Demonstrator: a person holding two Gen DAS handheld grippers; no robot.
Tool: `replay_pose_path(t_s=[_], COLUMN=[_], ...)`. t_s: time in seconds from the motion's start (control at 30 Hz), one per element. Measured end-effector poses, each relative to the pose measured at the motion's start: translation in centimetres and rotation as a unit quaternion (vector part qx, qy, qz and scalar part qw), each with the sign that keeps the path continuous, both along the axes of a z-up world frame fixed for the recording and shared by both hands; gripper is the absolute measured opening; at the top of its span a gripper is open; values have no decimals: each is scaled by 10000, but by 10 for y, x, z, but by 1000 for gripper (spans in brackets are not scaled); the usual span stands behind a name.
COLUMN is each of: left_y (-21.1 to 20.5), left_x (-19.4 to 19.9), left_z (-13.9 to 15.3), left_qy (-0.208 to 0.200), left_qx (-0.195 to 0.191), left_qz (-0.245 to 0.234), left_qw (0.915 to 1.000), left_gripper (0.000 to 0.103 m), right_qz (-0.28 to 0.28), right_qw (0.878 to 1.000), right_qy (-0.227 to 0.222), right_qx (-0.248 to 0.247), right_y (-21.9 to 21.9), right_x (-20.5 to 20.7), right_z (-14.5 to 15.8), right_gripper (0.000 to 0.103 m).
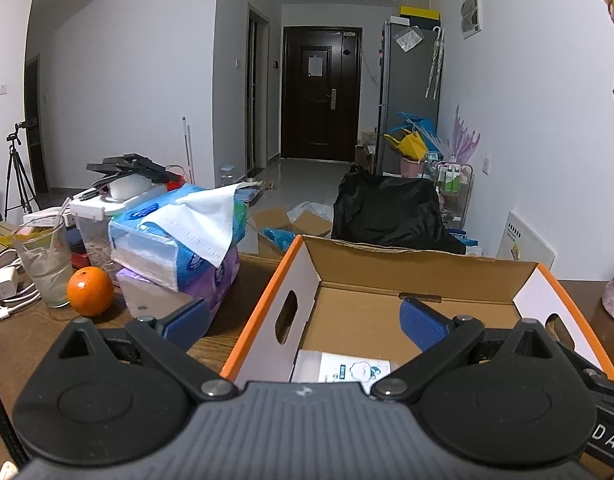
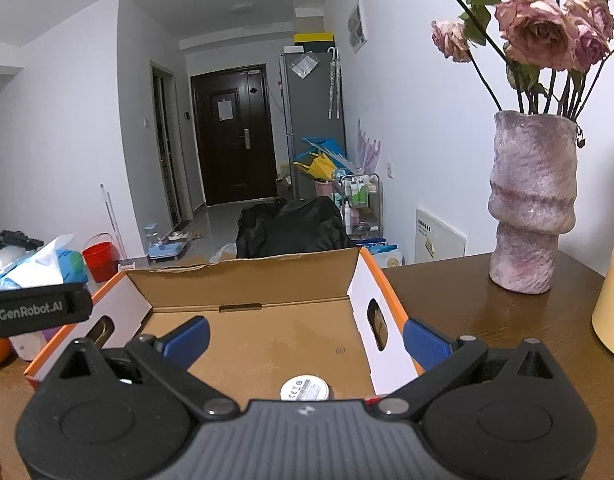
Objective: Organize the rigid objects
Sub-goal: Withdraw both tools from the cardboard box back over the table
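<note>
An open cardboard box [image 1: 303,264] with orange rims and white sides stands on the brown table; it also shows in the right wrist view [image 2: 363,280]. A small white carton with a blue cartoon print [image 1: 343,368] lies in its near part. A round white device with a label [image 2: 305,389] lies on the box floor. My left gripper [image 1: 303,318] is open and empty, straddling the box's left wall. My right gripper [image 2: 305,334] is open and empty, straddling the box's right wall.
Left of the box lie stacked tissue packs [image 1: 179,240], an orange [image 1: 90,291], a glass [image 1: 43,260], a white charger with cables [image 1: 5,284] and a lidded container [image 1: 93,220]. A pink vase with dried roses [image 2: 531,208] stands at the right.
</note>
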State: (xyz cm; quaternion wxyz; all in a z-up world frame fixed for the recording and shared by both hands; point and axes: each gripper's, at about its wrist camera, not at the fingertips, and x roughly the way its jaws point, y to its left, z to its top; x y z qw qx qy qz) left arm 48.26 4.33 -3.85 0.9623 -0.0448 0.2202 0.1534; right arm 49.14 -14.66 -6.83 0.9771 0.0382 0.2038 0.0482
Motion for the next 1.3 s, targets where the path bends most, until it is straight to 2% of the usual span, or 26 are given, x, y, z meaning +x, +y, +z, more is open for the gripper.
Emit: replay_pose_path(t_s=[0.3, 0.8, 1.3], left_y=[4, 12, 14], left_x=[-27, -82, -137], left_z=[4, 4, -2], left_qy=[-53, -62, -24], left_qx=[13, 72, 145], left_qz=[-11, 0, -119], left_qw=[10000, 10000, 9998], left_gripper=[103, 103, 103], right_qz=[152, 498, 629], right_qw=[9999, 9983, 9972], right_qy=[-40, -202, -199], right_qx=[-31, -216, -350], right_y=[-4, -4, -12], right_x=[-23, -85, -136], right_z=[4, 11, 3], right_gripper=[103, 103, 103])
